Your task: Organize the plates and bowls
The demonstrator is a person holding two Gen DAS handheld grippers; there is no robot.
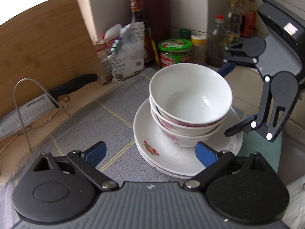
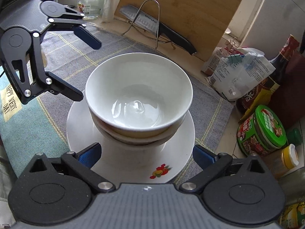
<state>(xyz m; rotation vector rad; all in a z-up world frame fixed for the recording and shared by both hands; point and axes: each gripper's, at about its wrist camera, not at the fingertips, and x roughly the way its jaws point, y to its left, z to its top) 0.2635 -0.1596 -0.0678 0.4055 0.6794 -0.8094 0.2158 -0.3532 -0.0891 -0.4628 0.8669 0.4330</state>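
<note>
Three bowls are nested in a stack, the top bowl [image 1: 190,93] [image 2: 139,91] white and empty, the lower ones with pink flowers. They stand on a small stack of white plates [image 1: 171,158] [image 2: 171,152] with a fruit print, on a grey checked mat [image 1: 106,118]. My left gripper [image 1: 151,154] [image 2: 86,69] is open, its blue pads apart just short of the plates' near rim. My right gripper [image 2: 146,155] [image 1: 230,101] is also open, its fingers spread beside the bowls on the other side. Neither touches the dishes.
A wooden cutting board [image 1: 43,43] leans on the wall, with a knife [image 1: 57,93] in a wire rack in front of it. Bags [image 1: 125,51], a sauce bottle [image 1: 137,13], a green-lidded tub [image 1: 175,51], small jars and oil bottles [image 1: 236,19] crowd the corner behind the dishes.
</note>
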